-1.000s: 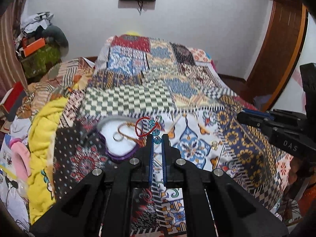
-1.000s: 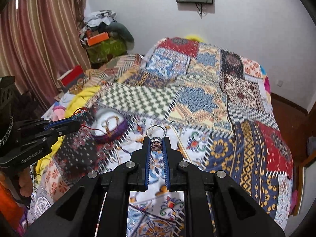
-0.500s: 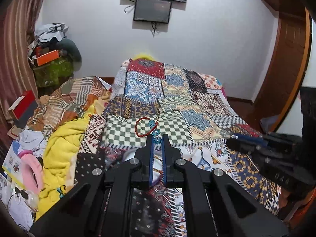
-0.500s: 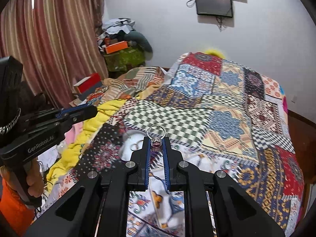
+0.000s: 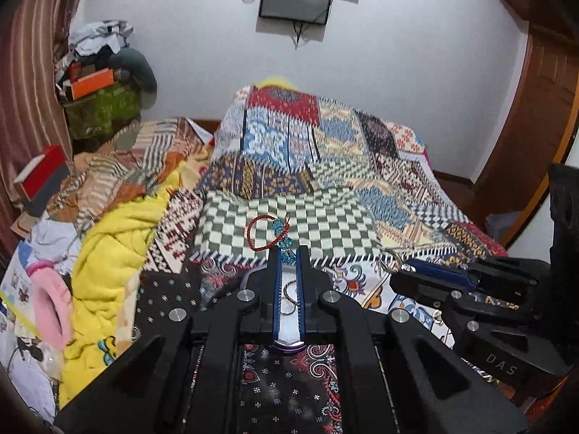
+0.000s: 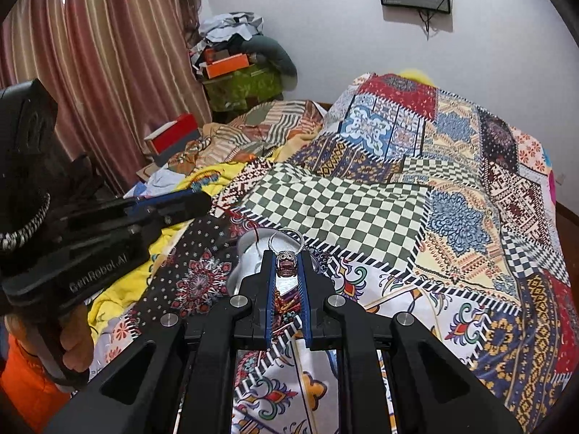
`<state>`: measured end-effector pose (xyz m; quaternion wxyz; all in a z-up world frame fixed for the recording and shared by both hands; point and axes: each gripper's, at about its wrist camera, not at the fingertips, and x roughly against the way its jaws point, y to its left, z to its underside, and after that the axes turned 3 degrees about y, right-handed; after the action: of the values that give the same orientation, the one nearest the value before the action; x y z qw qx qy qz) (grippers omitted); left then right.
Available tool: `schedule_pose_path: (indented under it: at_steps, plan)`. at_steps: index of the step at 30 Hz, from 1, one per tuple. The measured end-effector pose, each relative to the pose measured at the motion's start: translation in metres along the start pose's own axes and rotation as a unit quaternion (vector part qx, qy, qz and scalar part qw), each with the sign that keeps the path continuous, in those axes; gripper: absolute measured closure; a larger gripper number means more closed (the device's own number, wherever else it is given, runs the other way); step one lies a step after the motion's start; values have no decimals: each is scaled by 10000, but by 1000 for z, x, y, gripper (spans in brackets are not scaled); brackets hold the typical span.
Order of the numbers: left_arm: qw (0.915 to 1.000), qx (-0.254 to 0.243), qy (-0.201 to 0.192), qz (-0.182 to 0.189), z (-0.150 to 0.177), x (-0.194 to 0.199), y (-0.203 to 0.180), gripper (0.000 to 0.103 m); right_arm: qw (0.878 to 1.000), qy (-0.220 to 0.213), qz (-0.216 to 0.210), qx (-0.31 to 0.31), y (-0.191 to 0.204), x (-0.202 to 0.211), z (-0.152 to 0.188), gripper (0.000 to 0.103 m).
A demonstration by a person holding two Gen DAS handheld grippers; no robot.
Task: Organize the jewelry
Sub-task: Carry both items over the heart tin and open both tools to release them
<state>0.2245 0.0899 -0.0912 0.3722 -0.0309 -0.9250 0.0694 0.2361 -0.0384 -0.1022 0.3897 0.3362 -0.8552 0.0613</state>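
Both grippers have dropped back toward the quilt since half a second ago, and the dish now shows under the tips again. Left gripper clenched on the bracelet: red cord loop with blue beads, held up above the dish. Right gripper clenched on a ring, its band standing over the dish's near rim. Yellow blanket bunched at the left.

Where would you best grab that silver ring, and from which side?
By its chunky stone top, as the right gripper does now, pinching it from both sides. The ring has a thin round band that stands clear beyond the fingertips; the broad head gives the pads more to press on.
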Motion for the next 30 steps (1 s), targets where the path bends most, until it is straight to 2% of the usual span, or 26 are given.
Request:
schedule_pose_path:
  at_steps: [6,17,30]
  plan:
    - [9995,-15,324,39,8,-34,2,98,9998,155,-57,-67,-7,-22,-4,92]
    - [9975,112,675,189,9,-70,19,98,9988,464,-149,12,-2,-59,-9,92]
    - [9966,119,793,175,14,-80,27,98,9964,805,-183,190,5,-84,-2,92]
